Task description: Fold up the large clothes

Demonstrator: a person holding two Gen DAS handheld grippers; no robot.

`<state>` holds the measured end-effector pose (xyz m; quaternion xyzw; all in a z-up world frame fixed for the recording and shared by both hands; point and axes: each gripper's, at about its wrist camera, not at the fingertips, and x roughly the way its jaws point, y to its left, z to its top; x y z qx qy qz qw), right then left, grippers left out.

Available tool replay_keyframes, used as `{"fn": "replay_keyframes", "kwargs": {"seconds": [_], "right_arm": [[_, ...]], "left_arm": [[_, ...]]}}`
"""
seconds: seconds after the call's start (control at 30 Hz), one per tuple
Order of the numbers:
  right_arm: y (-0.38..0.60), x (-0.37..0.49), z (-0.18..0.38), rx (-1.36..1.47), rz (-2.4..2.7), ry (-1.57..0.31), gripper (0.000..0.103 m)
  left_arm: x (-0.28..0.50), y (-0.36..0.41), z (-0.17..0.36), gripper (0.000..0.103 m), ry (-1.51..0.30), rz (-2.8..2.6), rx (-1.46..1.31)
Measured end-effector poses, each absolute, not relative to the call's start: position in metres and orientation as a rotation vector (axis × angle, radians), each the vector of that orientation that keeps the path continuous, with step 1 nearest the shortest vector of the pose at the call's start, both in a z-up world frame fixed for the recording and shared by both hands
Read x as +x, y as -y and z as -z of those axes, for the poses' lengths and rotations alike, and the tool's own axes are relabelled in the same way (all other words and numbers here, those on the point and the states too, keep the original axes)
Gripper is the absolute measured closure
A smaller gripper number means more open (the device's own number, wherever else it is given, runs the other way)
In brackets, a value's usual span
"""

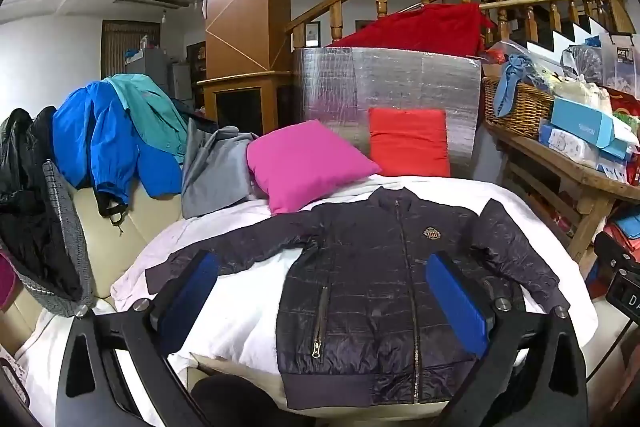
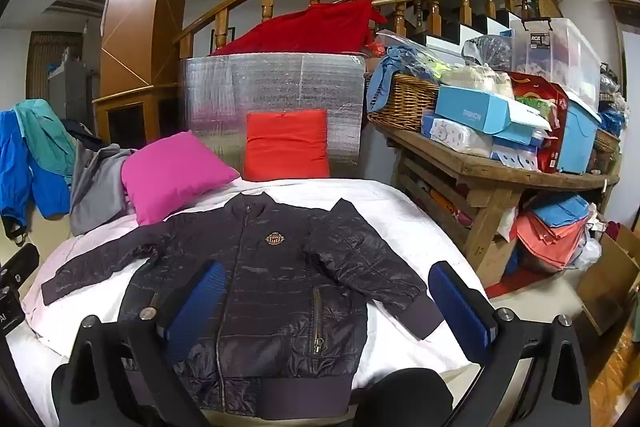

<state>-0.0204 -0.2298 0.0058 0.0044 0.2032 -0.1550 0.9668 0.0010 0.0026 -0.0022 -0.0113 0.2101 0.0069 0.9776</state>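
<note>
On the white sheet (image 1: pixel 240 307) | dark jacket (image 1: pixel 372 287) lay flat, zipped, sleeves spread | left gripper (image 1: pixel 320 307) wide open, empty, above left sleeve (image 1: pixel 224 255) | right gripper (image 2: pixel 328 307) likewise, near right sleeve (image 2: pixel 368 267) | advice: pinch each cuff, fold inward evenly.

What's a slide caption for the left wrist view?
Open left gripper hovers above a dark quilted jacket spread flat, zipped, on a white-covered surface.
</note>
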Motion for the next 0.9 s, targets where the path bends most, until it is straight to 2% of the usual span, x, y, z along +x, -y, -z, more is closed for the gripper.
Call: {"fn": "replay_keyframes", "kwargs": {"seconds": [0.9], "right_arm": [[0.228,-0.018,-0.004,0.016,0.301,-0.417,0.000]], "left_arm": [[0.002,0.011,0.002,0.000,-0.430,-0.024,0.034]]}}
